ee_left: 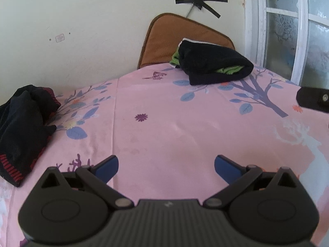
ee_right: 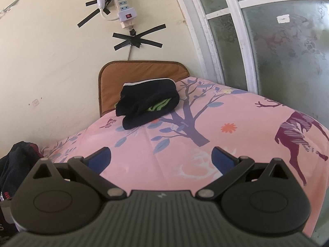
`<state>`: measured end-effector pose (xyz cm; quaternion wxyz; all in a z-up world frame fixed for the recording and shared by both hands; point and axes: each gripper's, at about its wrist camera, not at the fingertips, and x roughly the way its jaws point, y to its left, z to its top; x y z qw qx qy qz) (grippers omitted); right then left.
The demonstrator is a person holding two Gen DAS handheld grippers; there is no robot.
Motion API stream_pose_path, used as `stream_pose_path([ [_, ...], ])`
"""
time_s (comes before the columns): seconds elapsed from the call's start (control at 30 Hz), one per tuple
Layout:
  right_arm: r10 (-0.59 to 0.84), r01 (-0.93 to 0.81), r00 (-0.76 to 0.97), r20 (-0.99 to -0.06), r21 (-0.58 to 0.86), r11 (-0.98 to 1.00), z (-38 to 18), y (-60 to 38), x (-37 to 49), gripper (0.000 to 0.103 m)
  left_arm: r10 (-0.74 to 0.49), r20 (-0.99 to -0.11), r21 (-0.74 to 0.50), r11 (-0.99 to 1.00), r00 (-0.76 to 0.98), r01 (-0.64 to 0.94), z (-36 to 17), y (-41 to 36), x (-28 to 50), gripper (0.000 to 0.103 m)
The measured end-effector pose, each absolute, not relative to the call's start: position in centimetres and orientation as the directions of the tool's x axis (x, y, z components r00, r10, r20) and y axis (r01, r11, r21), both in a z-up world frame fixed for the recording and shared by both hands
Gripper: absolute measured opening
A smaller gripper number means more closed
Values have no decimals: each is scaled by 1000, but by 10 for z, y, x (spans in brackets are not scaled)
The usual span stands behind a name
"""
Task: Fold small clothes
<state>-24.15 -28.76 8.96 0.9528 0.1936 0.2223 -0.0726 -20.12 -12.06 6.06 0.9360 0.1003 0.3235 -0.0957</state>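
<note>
A folded black garment with green trim lies at the far end of the pink patterned sheet. A crumpled black garment with red trim sits at the left edge by the wall. My left gripper hovers open over bare sheet, nothing between its blue fingers. My right gripper is also open and empty, and part of it shows at the right edge of the left wrist view.
A brown cushion leans against the cream wall behind the folded garment. A power strip and taped cable hang on the wall. A white-framed frosted window borders the right side.
</note>
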Motion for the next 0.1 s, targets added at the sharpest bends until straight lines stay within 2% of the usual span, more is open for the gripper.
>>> stream_pose_path([
  [0.1,-43,208,892,-450,326,922,90,-283,-240,103,-116,-637,108,966,762,237,62,-117,-197,103],
])
